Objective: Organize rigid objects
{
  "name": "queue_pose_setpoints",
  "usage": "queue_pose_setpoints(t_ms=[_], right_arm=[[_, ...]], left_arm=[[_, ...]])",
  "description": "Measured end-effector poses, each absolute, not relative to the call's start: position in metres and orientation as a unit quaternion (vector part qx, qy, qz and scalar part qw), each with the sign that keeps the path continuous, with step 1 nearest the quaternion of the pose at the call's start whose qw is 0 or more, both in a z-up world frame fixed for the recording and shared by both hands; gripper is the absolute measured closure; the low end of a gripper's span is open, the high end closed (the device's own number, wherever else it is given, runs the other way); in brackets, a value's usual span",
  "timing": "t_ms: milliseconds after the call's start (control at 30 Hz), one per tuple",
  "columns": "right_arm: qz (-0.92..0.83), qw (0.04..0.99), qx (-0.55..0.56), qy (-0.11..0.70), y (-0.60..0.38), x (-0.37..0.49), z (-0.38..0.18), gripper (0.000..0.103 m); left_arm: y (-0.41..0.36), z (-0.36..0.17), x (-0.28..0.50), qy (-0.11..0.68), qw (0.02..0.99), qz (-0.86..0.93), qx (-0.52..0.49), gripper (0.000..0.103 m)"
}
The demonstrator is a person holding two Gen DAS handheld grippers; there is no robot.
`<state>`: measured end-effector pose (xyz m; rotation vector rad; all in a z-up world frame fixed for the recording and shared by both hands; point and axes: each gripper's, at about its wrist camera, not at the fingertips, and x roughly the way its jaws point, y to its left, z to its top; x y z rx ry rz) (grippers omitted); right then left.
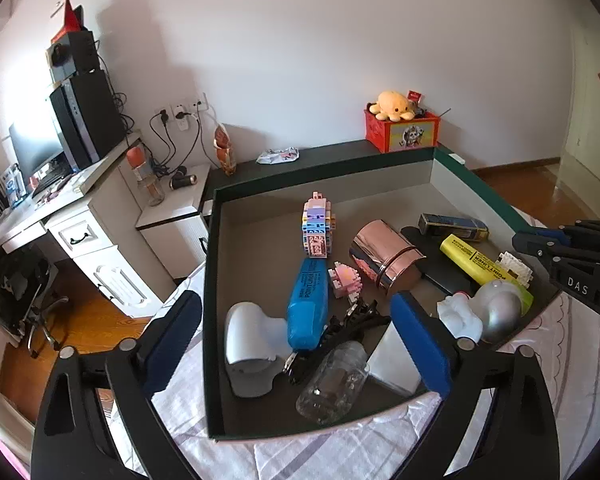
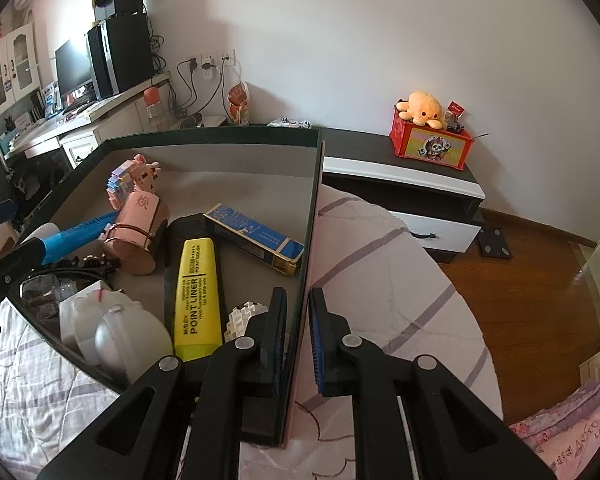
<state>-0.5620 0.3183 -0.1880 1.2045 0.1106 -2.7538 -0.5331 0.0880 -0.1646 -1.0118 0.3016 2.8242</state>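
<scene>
A shallow dark green box (image 1: pixel 213 280) lies on the bed and holds several rigid items. My left gripper (image 1: pixel 296 300) hovers open over its near end, touching nothing. Below its gap lie a clear bottle (image 1: pixel 332 384), a black hair clip (image 1: pixel 354 324) and a blue highlighter (image 1: pixel 306 304). A white object (image 1: pixel 248 344) sits by the left finger. Farther in are a rose-gold cup (image 1: pixel 384 256), a yellow highlighter (image 2: pixel 198 296), a block toy (image 1: pixel 318 228) and a dark blue carton (image 2: pixel 256 236). My right gripper (image 2: pixel 299 296) is shut on the box's right wall (image 2: pixel 310 216).
The bed sheet (image 2: pixel 380 280) is pale with purple stripes. A nightstand (image 2: pixel 404 184) beyond it carries a red box (image 2: pixel 432 146) with an orange plush octopus. A desk (image 1: pixel 80 216) with a computer stands at the left, over a wooden floor (image 2: pixel 540 280).
</scene>
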Motion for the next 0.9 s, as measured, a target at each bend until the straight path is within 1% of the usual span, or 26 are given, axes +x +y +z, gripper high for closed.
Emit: queue_pose_setpoints(t_ms=[167,200,267,300,333,400,467,500,533,700,900], right_arm=[[-0.919,0.070,0.388,0.030,0.318,-0.549,-0.175,0.091],[-0.920,0.069,0.386,0.029,0.318,-0.546,-0.172,0.089],[-0.925,0.069,0.371,0.028,0.315,-0.534,-0.162,0.077],[-0.928,0.068,0.366,0.027,0.315,-0.529,-0.158,0.063],[-0.930,0.068,0.360,0.029,0.313,-0.522,-0.153,0.051],[-0.937,0.073,0.341,0.029,0.306,-0.503,-0.140,0.044],[-0.942,0.083,0.323,0.027,0.300,-0.481,-0.127,0.035],[-0.946,0.082,0.313,0.028,0.295,-0.472,-0.122,0.022],[-0.950,0.078,0.300,0.031,0.291,-0.460,-0.115,0.020],[-0.963,0.095,0.250,0.022,0.273,-0.397,-0.089,0.020],[-0.968,0.116,0.223,0.023,0.256,-0.337,-0.069,0.020]], left_arm=[[0.083,-0.156,-0.520,0.094,0.055,0.938,-0.330,0.003],[0.082,-0.154,-0.516,0.091,0.053,0.939,-0.329,0.003],[0.079,-0.147,-0.505,0.081,0.052,0.941,-0.323,0.001],[0.078,-0.144,-0.500,0.078,0.053,0.943,-0.320,0.001],[0.076,-0.140,-0.492,0.074,0.053,0.944,-0.317,0.000],[0.074,-0.133,-0.476,0.068,0.051,0.948,-0.308,0.000],[0.072,-0.125,-0.460,0.060,0.050,0.951,-0.300,0.000],[0.071,-0.122,-0.452,0.057,0.050,0.952,-0.295,0.000],[0.070,-0.117,-0.442,0.054,0.050,0.954,-0.289,0.000],[0.066,-0.096,-0.384,0.042,0.056,0.964,-0.258,0.000],[0.059,-0.068,-0.315,0.038,0.059,0.973,-0.218,0.000]])
